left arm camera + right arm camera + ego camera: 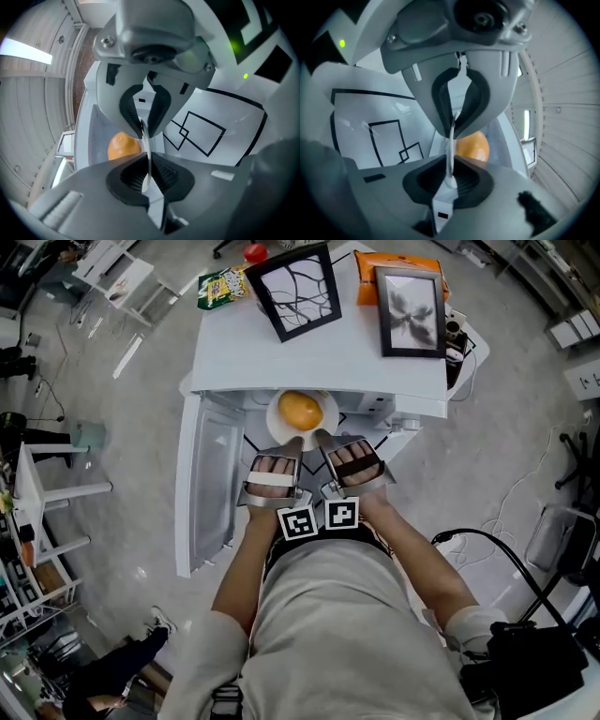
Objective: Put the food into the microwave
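Observation:
An orange [300, 410] lies on a white plate [276, 424] at the mouth of the open white microwave [319, 362]. My left gripper [291, 443] is shut on the plate's near rim from the left, and my right gripper [322, 439] is shut on it just beside, from the right. In the left gripper view the rim [147, 157] runs edge-on between the pads of the left gripper [144, 136], with the orange [123, 145] behind. In the right gripper view the rim [450, 157] sits the same way in the right gripper [452, 133], the orange [472, 146] beyond.
The microwave door [208, 488] stands swung open to the left. Two framed pictures [298, 289] [411, 310], an orange box [398, 263] and a green packet [220, 287] rest on its top. A white rack [47, 493] stands left; a black bag [534, 662] with a cable lies right.

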Motion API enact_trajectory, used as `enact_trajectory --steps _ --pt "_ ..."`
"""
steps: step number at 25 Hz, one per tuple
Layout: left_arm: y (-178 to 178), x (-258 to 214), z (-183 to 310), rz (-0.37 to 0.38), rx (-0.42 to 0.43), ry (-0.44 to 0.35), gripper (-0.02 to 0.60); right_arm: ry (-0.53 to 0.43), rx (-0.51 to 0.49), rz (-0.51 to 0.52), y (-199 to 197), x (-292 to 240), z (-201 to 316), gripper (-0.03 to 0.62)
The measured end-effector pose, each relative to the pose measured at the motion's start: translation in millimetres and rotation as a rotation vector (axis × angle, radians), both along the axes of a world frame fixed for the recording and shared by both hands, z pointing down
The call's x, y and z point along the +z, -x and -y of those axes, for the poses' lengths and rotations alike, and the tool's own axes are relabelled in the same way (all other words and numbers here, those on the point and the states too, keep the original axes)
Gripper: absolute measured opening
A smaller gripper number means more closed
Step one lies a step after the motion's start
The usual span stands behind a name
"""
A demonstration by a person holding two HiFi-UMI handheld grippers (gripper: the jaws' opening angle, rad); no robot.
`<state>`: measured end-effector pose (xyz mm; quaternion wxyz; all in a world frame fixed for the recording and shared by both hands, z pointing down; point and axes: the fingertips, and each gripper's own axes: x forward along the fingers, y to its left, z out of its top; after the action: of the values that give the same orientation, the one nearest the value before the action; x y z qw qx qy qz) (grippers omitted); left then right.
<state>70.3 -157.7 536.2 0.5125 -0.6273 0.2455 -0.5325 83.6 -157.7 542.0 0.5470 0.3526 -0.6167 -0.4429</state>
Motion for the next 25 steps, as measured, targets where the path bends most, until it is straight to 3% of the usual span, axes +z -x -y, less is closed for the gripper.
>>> enact_trajectory --steps 1,18,21,25 --pt "0 1 1 -0.001 -0.002 -0.001 0.023 -0.010 -0.013 -0.004 2 -1 2 0.040" --pt "18 -15 13 -0.121 -0.155 -0.007 0.041 0.008 0.020 0.057 -4 -9 19 0.029" --pt "30 -18 9 -0.224 -0.232 0.056 0.009 0.012 0.033 0.052 -6 -9 22 0.029" --pt "50 -12 -1 -0.470 -0.366 0.218 0.009 0.030 0.063 0.063 -13 -8 28 0.028"
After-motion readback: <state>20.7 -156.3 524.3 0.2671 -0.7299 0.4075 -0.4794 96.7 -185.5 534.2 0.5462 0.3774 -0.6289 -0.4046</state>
